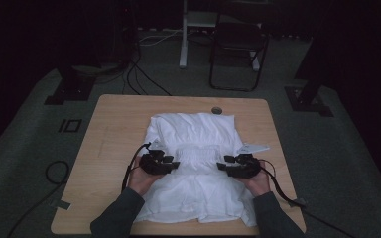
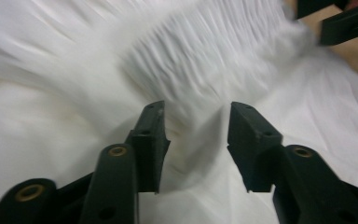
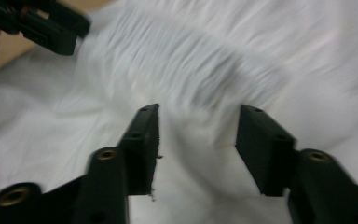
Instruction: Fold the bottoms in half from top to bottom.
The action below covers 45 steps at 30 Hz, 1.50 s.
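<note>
Dark grey carpet surrounds my workplace, with black cables looping over it and a black metal-framed chair standing beyond the far edge. On it sits the pale wooden table with rounded corners, its grain smooth and matte, a small round grommet hole near the far side.

Spread across the middle of the table lies the white, soft, crumpled cotton garment, roughly rectangular, reaching from near the far edge down to the near edge between my forearms. A band of tight, ribbed gathers runs crosswise through its middle; in the left gripper view and the right gripper view it shows as fine parallel pleats, blurred.

My left black hard-plastic gripper rests at the left end of that band, my right black gripper at the right end, both pointing inward toward each other. Each has its jaws standing apart, with loose white cloth lying beneath the gap and nothing pinched; the flat, blocky pads press on no fabric.
</note>
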Each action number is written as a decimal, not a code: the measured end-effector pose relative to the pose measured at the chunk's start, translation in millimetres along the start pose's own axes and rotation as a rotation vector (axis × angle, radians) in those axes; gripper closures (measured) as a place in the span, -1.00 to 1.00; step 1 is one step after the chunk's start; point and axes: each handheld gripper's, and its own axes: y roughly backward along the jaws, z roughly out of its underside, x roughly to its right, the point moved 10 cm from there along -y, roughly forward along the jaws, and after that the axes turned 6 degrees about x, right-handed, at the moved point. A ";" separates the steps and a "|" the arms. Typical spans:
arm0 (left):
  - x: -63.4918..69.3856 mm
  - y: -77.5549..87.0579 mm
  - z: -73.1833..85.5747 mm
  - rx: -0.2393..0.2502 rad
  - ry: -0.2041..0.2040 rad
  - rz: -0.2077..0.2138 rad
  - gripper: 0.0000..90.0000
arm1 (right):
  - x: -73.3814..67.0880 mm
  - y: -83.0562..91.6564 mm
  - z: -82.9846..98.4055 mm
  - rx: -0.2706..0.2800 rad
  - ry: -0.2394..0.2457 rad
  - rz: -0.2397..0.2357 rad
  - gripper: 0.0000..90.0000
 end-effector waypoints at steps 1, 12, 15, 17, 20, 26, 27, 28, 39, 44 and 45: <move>-7.5 0.1 -5.6 0.012 0.002 -0.040 0.68 | 3.3 2.9 -4.1 0.016 -0.003 0.021 0.53; -32.4 -61.1 13.6 -0.131 0.039 -0.120 0.95 | 61.0 -57.1 15.9 -0.152 -0.103 0.215 1.00; -29.8 -62.3 14.8 -0.109 0.049 -0.110 0.90 | 60.9 -59.5 17.2 -0.139 -0.130 0.199 0.99; -22.9 -58.2 14.3 -0.091 0.032 -0.090 0.86 | 53.7 -56.9 14.3 -0.109 -0.115 0.143 0.96; -8.0 -50.1 18.1 -0.065 0.005 -0.050 0.84 | 38.2 -46.4 10.0 -0.047 -0.105 0.052 0.90; 23.7 -32.0 37.3 -0.053 -0.085 0.044 0.81 | 3.9 -22.9 14.3 0.036 -0.029 -0.080 0.84; 24.0 -29.7 36.0 -0.036 -0.078 0.049 0.76 | -2.4 -12.3 14.6 0.072 0.002 -0.086 0.82; 23.1 -27.2 34.2 -0.023 -0.071 0.048 0.74 | -1.7 -8.8 14.0 0.083 0.006 -0.077 0.82; 26.1 -39.5 32.7 -0.036 -0.077 0.036 0.58 | 17.3 -7.7 0.5 0.089 -0.047 0.037 0.67; 25.8 -35.7 38.5 -0.054 -0.080 0.025 0.51 | -12.9 -19.7 18.3 0.004 0.015 -0.034 0.66; 25.8 -34.7 41.1 -0.058 -0.076 0.019 0.51 | -17.8 -21.1 24.8 -0.017 0.026 -0.040 0.66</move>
